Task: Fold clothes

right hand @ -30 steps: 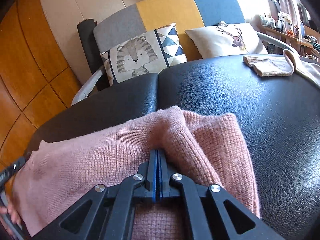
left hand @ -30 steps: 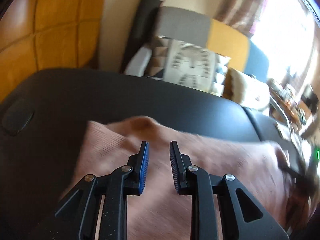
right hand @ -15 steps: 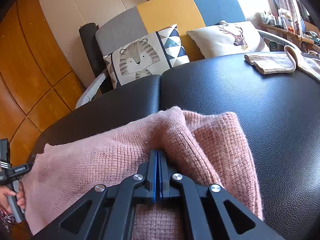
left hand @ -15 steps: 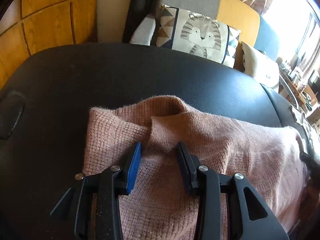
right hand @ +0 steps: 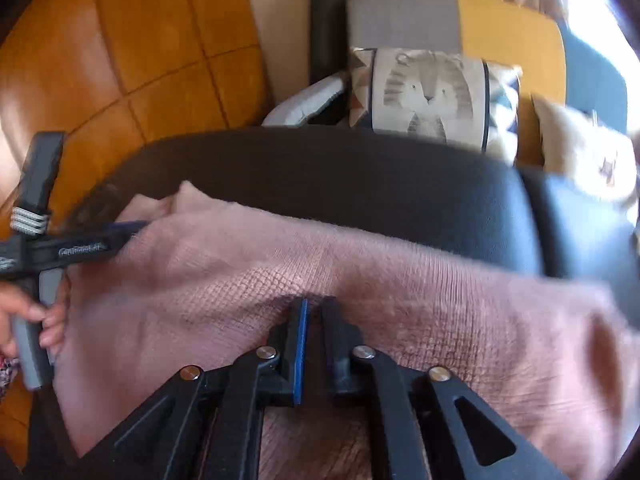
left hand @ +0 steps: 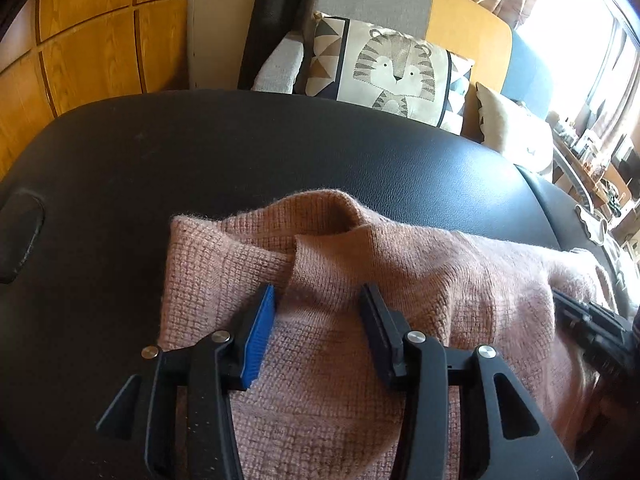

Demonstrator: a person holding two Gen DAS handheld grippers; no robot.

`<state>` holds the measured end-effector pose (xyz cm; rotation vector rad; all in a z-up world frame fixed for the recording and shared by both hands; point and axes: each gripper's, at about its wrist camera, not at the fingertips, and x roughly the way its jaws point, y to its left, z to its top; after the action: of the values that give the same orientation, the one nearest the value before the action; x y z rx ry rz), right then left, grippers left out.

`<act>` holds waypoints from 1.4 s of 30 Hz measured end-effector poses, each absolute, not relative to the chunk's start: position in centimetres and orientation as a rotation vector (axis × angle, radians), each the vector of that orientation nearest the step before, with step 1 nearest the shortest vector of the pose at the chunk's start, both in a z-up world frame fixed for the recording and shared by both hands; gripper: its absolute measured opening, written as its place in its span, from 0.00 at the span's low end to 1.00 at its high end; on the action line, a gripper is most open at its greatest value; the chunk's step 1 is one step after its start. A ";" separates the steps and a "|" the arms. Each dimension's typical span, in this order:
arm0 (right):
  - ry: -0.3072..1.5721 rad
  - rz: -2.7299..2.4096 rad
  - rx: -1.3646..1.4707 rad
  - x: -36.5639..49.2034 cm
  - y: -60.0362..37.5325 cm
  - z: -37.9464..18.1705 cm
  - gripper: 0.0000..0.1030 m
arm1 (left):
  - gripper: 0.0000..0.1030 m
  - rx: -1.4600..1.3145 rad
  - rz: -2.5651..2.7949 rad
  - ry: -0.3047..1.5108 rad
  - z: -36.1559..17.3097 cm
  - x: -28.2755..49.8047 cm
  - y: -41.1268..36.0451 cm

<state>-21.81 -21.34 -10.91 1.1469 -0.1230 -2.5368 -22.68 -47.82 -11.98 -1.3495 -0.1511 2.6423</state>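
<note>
One pink knit sweater [left hand: 400, 280] lies on the black padded desk [left hand: 200, 160], long axis running left to right across the near part of the surface. Its left end is a folded edge near the desk's left side, and the right end runs out of frame in both views, so I can't see where it stops. A raised ridge of fabric bunches up in the middle of the left wrist view.

Left gripper [left hand: 318, 300] sits over that ridge with its jaws opening; the fold sits between the fingers, but the pads aren't pressing on it. In the right wrist view it shows at the far left, with the hand [right hand: 36, 320] holding its handle, partly cut off by the frame.

Right gripper [right hand: 316, 308] is low on the sweater, further right. Its jaws show a narrow gap and are just starting to open, with knit visible behind the gap, not pinched. That whole view is motion-blurred, so the details are mushy.

Behind the desk there's a sofa [left hand: 372, 4] with two cushions: one tiger-print cushion [left hand: 392, 72] and a pale one [left hand: 516, 128] to its right, too blurred to read.
</note>
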 end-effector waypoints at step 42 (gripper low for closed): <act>-0.135 -2.604 1.048 -21.0 -21.3 -11.0 0.04 | 0.16 -1.039 2.963 -0.402 -4.8 -21.5 -52.6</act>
<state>-21.01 -21.30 -11.04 1.0483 -0.1355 -2.6037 -21.50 -52.55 -4.82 -1.0394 -0.4024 2.9633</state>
